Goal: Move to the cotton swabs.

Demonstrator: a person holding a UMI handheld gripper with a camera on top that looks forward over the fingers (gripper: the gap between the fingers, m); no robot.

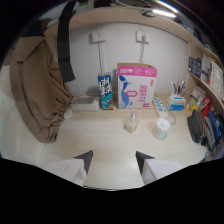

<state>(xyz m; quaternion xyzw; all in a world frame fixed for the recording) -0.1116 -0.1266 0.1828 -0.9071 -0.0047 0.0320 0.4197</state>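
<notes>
Cotton swabs [161,128], probably that clear tub right of the pink box [136,86]: light, tippy, grab mid-wall. Gripper [115,159] hangs open, empty.

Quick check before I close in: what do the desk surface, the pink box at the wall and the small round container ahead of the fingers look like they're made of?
Desk: pale wood-look board, matte, faint grain; likely laminate. Pink box: printed cardboard, flat faces and an open top flap. Round container: translucent whitish plastic by its look; contents can't be made out. The gripper is open, nothing between its fingers.
</notes>
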